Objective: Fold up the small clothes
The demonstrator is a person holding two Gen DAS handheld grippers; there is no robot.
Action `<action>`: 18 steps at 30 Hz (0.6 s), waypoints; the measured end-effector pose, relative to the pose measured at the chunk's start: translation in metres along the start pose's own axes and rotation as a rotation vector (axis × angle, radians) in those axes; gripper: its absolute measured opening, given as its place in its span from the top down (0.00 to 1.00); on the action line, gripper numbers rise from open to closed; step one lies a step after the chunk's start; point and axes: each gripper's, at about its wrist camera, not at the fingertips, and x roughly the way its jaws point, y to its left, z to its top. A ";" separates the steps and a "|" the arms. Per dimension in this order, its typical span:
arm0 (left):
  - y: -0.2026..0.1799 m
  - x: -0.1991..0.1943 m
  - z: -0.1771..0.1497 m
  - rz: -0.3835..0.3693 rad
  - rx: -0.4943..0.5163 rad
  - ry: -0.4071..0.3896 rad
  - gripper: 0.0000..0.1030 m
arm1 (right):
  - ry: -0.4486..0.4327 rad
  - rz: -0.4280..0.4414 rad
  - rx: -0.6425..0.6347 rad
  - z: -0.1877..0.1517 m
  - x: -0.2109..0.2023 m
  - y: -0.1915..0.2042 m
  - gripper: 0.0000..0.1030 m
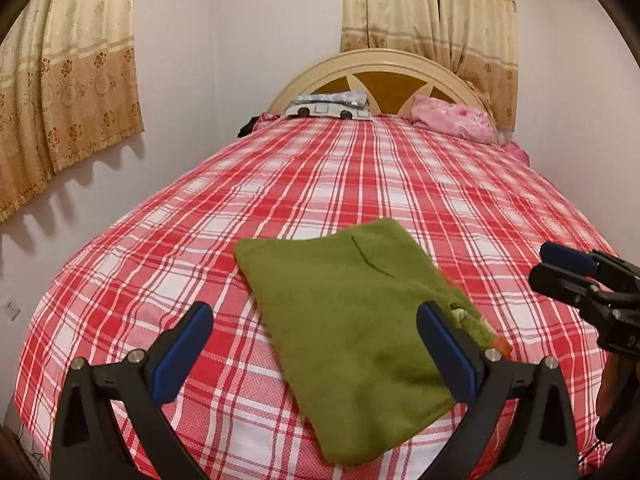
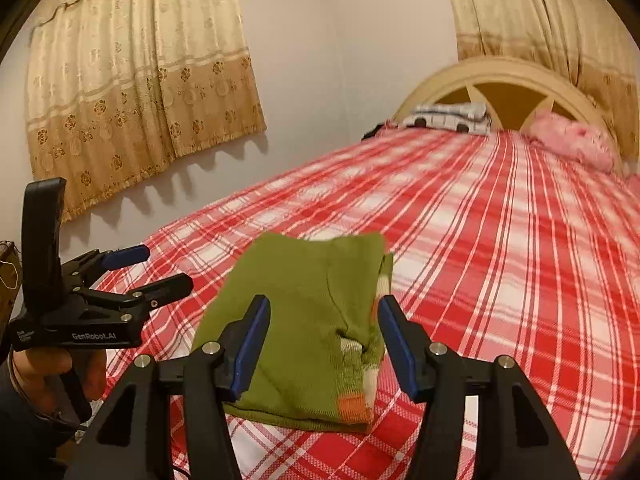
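Observation:
A small olive-green knit garment (image 1: 344,312) lies folded into a rough rectangle on the red-and-white plaid bedsheet (image 1: 360,176); in the right wrist view (image 2: 304,320) its striped white and orange edge shows at the near right. My left gripper (image 1: 316,328) is open and empty, held above the garment's near left part. My right gripper (image 2: 324,320) is open and empty, hovering just above the garment's near edge. The right gripper also shows at the right edge of the left wrist view (image 1: 560,266), the left gripper at the left of the right wrist view (image 2: 160,270).
The bed runs back to a curved cream headboard (image 1: 376,64). A folded patterned cloth (image 1: 328,106) and a pink bundle (image 1: 454,118) lie at the head end. Beige curtains (image 1: 68,92) hang on the white walls beside the bed.

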 end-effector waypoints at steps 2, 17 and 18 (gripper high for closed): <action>0.000 -0.001 0.000 -0.002 -0.003 -0.002 0.00 | -0.013 -0.001 0.000 0.002 -0.003 0.001 0.44; -0.003 -0.008 0.001 -0.004 -0.003 -0.014 0.00 | -0.021 0.005 0.014 0.001 -0.005 0.002 0.43; -0.004 -0.009 0.001 -0.003 -0.002 -0.016 0.00 | -0.023 0.006 0.014 0.001 -0.005 0.003 0.42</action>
